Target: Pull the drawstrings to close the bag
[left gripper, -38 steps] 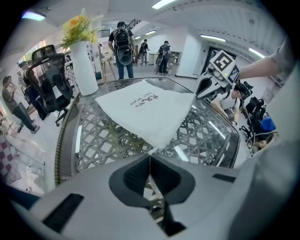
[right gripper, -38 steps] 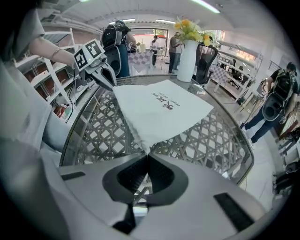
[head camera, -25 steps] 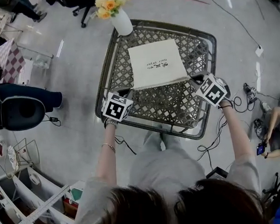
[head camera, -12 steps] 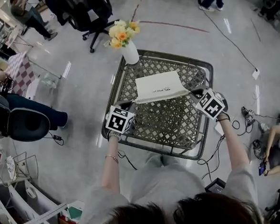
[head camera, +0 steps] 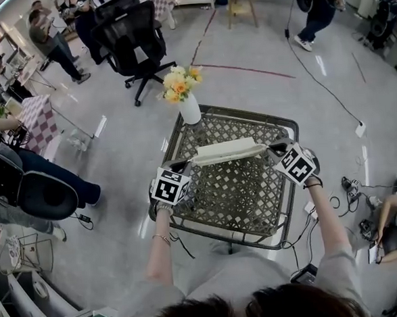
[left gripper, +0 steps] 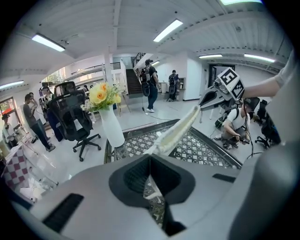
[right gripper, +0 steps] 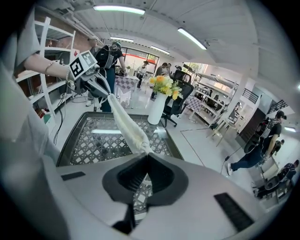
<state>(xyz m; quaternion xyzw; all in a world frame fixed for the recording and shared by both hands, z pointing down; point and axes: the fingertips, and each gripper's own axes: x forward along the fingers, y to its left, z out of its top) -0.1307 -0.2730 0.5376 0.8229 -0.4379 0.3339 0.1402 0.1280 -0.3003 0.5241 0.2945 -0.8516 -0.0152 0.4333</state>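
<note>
Centre frame, my left gripper (head camera: 184, 165) and right gripper (head camera: 274, 149) each clamp a drawstring (left gripper: 152, 185) of the cream bag (head camera: 228, 150); I should pull evenly outward, keeping tension level.

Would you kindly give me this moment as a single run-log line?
left gripper: shut on drawstring bag, left end | right gripper: shut on its right end | state: stretched between them above lattice table

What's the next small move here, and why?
Probably ease both grippers slightly further apart to cinch the mouth: the left gripper and right gripper are each shut on one end of the bag, which hangs stretched between them above the table.
</note>
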